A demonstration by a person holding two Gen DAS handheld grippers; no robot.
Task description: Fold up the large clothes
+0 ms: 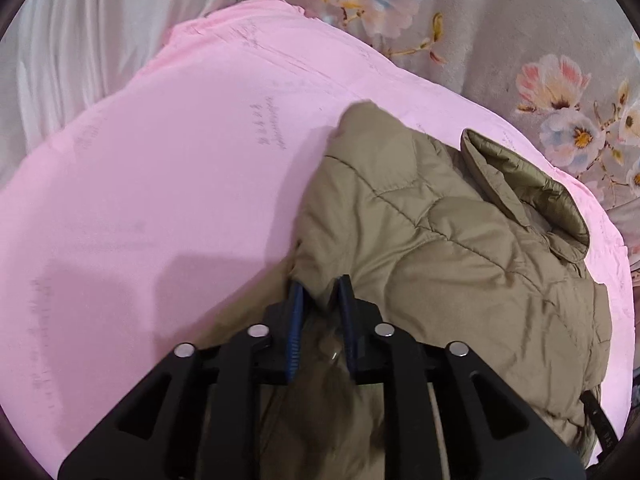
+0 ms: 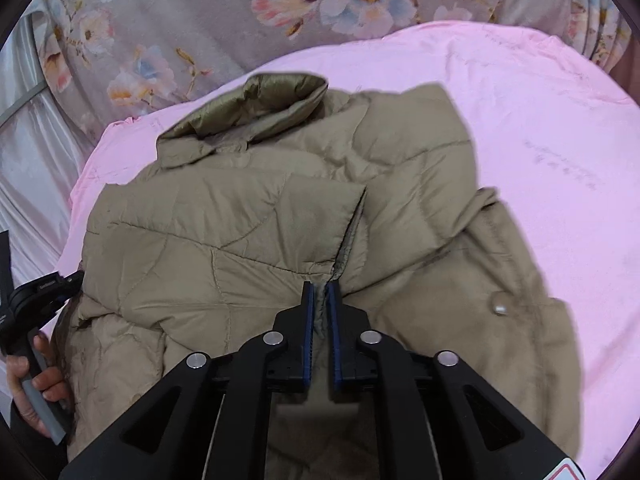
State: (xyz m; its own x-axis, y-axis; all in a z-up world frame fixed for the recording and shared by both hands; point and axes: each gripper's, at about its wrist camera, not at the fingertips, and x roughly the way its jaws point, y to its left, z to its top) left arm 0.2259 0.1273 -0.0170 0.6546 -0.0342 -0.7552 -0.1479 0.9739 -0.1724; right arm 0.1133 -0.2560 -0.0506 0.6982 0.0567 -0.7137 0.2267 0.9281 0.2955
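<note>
Two grippers, left gripper point(image 1: 319, 286) and right gripper point(image 2: 320, 289), each pinch a fold of the khaki quilted jacket point(image 2: 280, 220) lying crumpled on the pink sheet point(image 2: 540, 120), collar point(image 2: 256, 100) pointing away toward the floral cover point(image 2: 160, 20)

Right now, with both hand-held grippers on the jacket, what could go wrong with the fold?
1. The right hand-held gripper pinches only a thin edge of the quilted khaki jacket; it may slip out.
2. The left hand-held gripper holds a small bunch of fabric, so the fold may skew.
3. The raised collar may crumple.
</note>
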